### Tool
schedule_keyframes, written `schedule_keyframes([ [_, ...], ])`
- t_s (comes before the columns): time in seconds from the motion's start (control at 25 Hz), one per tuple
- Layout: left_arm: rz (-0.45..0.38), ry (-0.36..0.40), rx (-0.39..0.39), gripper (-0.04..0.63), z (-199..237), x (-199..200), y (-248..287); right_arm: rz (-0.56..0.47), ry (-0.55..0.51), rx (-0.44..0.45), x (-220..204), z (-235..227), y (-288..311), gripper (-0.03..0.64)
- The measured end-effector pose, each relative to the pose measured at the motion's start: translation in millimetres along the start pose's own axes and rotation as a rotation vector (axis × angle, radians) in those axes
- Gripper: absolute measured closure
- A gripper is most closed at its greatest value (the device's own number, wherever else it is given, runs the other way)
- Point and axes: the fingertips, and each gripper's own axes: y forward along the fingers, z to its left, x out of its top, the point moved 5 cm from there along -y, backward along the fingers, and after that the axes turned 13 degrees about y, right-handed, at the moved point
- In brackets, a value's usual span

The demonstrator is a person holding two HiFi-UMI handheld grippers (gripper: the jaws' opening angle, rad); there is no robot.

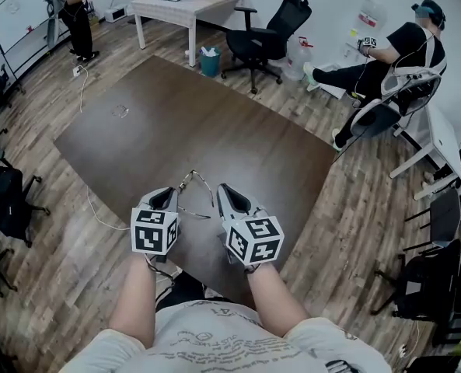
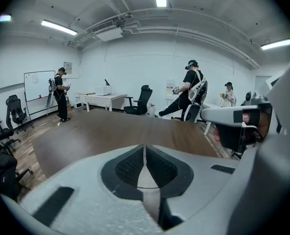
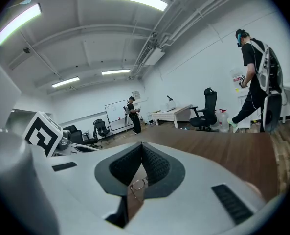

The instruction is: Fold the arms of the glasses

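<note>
glasses point(image 3: 138, 184) held up over the near edge of the brown desk point(image 1: 214, 123), between the two tools. right tool point(image 1: 224, 194) clamped narrow on the frame — left tool point(image 1: 168, 198) closed too, glasses arm reaching toward it, contact unclear.

Table point(image 1: 214, 130) matt dark wood; glasses point(image 1: 193, 179) thin metal.

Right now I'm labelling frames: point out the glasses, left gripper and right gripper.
glasses point(image 3: 137, 184), right gripper view, lens rim
left gripper point(image 1: 168, 195), head view, jaw tips
right gripper point(image 1: 224, 191), head view, jaw tips
</note>
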Motion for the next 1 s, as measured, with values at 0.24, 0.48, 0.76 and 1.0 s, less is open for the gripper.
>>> schedule_keyframes([
  [0.24,0.091,0.022,-0.101,0.578,16.2,-28.2,40.9,0.04,0.016,-0.052,-12.6,-9.8,32.0,0.601],
  [0.48,0.171,0.057,-0.173,0.515,29.0,-49.3,76.8,0.089,0.027,-0.08,-26.1,-16.9,62.8,0.601],
  [0.76,0.247,0.111,-0.226,0.515,36.2,-65.5,117.8,0.142,0.049,-0.122,-40.2,-34.1,89.1,0.601],
  [1.0,0.296,0.159,-0.26,0.515,40.4,-76.5,154.1,0.179,0.072,-0.173,-53.6,-48.3,100.8,0.601],
])
